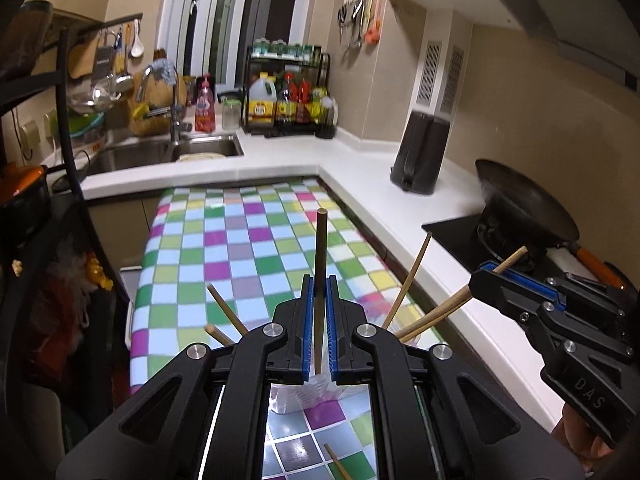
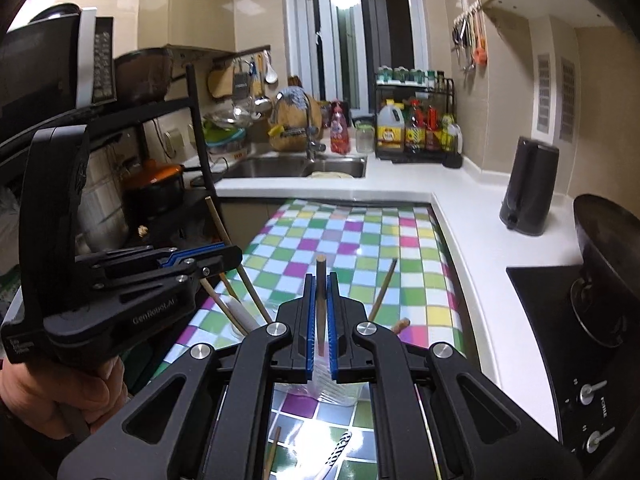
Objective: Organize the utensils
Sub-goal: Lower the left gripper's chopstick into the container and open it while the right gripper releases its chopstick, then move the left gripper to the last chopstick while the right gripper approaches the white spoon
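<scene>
My left gripper (image 1: 319,286) is shut on a dark brown chopstick (image 1: 321,248) that stands upright between the blue pads, its lower end over a white holder (image 1: 298,398) on the checkered table. My right gripper (image 2: 320,286) is shut on another brown chopstick (image 2: 320,268), held upright over a clear cup (image 2: 328,390). Several lighter chopsticks (image 1: 408,280) lean out of the holders. The right gripper also shows in the left wrist view (image 1: 486,276), and the left gripper in the right wrist view (image 2: 224,256). Loose chopsticks (image 2: 274,452) lie on the table near me.
The checkered table (image 1: 240,240) runs toward a white counter (image 1: 360,152) with a sink (image 1: 160,152), bottle rack (image 1: 286,96) and black kettle (image 1: 420,152). A wok (image 1: 524,212) sits on the stove at right. A black shelf with an orange pot (image 2: 156,184) stands at left.
</scene>
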`<state>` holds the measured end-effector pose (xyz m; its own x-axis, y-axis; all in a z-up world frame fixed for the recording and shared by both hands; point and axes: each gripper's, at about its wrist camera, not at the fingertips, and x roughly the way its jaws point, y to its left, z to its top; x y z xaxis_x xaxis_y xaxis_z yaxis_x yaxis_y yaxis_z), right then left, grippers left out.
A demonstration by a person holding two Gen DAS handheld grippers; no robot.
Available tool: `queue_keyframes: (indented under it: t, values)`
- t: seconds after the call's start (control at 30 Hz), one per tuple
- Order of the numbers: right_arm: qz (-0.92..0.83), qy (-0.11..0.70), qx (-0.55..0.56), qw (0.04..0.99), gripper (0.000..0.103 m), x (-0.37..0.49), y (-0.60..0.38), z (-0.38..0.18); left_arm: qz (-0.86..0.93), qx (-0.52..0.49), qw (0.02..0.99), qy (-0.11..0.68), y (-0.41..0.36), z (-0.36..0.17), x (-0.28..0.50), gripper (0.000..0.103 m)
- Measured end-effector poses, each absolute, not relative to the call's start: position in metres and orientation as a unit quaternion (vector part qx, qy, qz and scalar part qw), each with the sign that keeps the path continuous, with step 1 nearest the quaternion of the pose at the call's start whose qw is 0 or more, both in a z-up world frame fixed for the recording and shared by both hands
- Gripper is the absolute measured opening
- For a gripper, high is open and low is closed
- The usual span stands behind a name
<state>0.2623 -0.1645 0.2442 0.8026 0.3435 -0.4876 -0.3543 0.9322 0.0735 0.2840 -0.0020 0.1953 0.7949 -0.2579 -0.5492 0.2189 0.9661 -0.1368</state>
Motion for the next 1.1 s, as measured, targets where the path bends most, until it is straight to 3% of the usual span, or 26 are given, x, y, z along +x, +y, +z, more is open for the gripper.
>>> queue_keyframes:
  t: [0.03, 0.13, 0.43, 0.67, 0.8, 0.97, 1.1]
  values:
    - [0.183, 0.260, -0.008, 0.948, 0.012, 0.264, -0.165, 0.240, -0.123, -0.034, 0.946, 0.299, -0.002, 0.192, 0.285, 0.008]
    - [0.172, 0.261, -0.004, 0.950, 0.025, 0.262, -0.170, 0.237, -0.118, -0.037, 0.952, 0.280, 0.004, 0.196, 0.278, 0.030]
    - [0.155, 0.199, 0.015, 0.967, 0.025, 0.210, -0.191, 0.264, -0.088, -0.038, 0.975, 0.199, 0.018, 0.230, 0.209, 0.030]
    - [0.140, 0.163, 0.043, 0.976, 0.026, 0.145, -0.205, 0.256, -0.067, -0.049, 0.980, 0.183, 0.027, 0.204, 0.135, 0.030]
    - [0.134, 0.184, 0.071, 0.971, 0.026, 0.117, -0.208, 0.220, -0.052, -0.071, 0.976, 0.201, 0.034, 0.162, 0.102, 0.030]
    - [0.133, 0.268, 0.130, 0.945, 0.027, 0.096, -0.195, 0.135, -0.032, -0.115, 0.961, 0.250, 0.028, 0.097, 0.075, 0.030]
    - [0.127, 0.334, 0.131, 0.925, 0.027, 0.092, -0.178, 0.078, -0.028, -0.082, 0.960, 0.265, 0.018, 0.075, 0.064, 0.030]
